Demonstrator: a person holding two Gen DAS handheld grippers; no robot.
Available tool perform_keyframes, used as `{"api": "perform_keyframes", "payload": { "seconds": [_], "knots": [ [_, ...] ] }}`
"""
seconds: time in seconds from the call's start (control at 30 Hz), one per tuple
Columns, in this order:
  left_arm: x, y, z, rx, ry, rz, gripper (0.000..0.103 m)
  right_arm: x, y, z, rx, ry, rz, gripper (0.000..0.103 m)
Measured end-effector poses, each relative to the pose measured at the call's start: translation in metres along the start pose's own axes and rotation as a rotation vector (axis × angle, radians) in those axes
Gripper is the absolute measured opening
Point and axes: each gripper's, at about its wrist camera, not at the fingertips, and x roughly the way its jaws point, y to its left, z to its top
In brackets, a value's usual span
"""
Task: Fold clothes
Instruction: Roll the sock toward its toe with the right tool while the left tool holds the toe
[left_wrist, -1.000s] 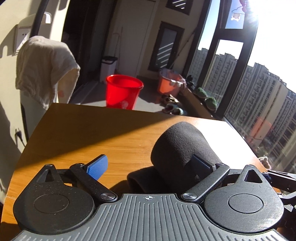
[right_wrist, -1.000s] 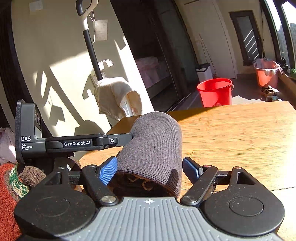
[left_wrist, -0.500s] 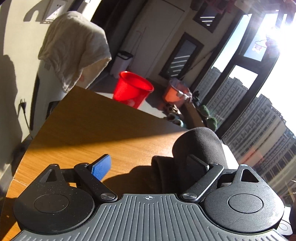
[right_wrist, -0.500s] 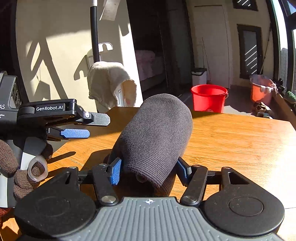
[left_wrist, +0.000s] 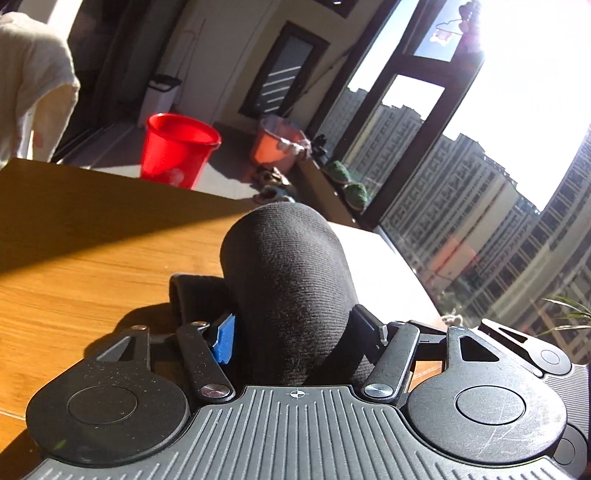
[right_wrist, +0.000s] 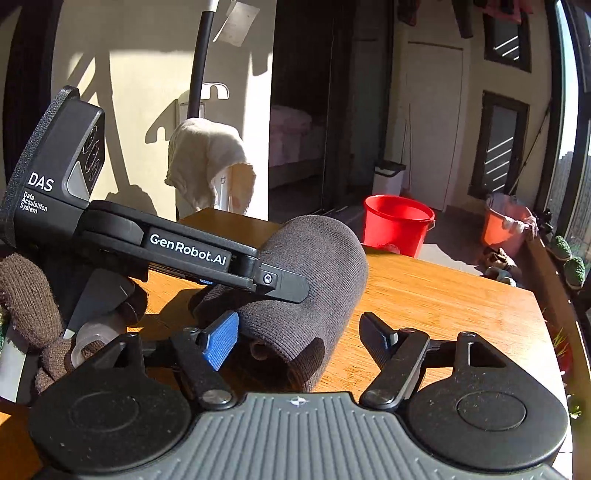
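Note:
A dark grey knitted garment (left_wrist: 288, 266), rolled into a thick tube, lies on the wooden table (left_wrist: 92, 258). My left gripper (left_wrist: 295, 332) is shut on the near end of the roll, with both pads pressed into the fabric. In the right wrist view the same roll (right_wrist: 314, 266) lies between the fingers of my right gripper (right_wrist: 299, 332), which is open. Its blue pad (right_wrist: 219, 339) is next to the roll and the other finger stands apart from it. The left gripper (right_wrist: 284, 286) reaches in from the left over the roll, held by a hand in a brown glove (right_wrist: 22, 288).
Beyond the table's far edge stand a red bucket (left_wrist: 177, 155) and an orange basin (left_wrist: 277, 144) on the floor. A cream cloth (right_wrist: 207, 166) hangs over a white appliance by the wall. Tall windows run along the right side.
My right gripper has opened and let go of the roll. The left gripper has swung right and closed on the roll, which was beside its right finger before.

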Motion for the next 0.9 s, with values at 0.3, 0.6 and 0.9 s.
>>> {"api": "perform_keyframes", "payload": {
  "seconds": [0.3, 0.6, 0.9],
  "knots": [
    [-0.01, 0.019, 0.012, -0.046, -0.012, 0.053, 0.063, 0.011, 0.058, -0.003, -0.135, -0.082, -0.066, 0.086],
    [-0.017, 0.059, 0.022, -0.191, 0.015, -0.041, 0.06, 0.015, 0.066, -0.001, -0.251, -0.089, -0.035, 0.086],
    [-0.04, 0.05, 0.028, -0.057, -0.065, 0.049, 0.06, 0.047, 0.093, -0.012, -0.463, -0.047, -0.119, 0.04]
  ]
}}
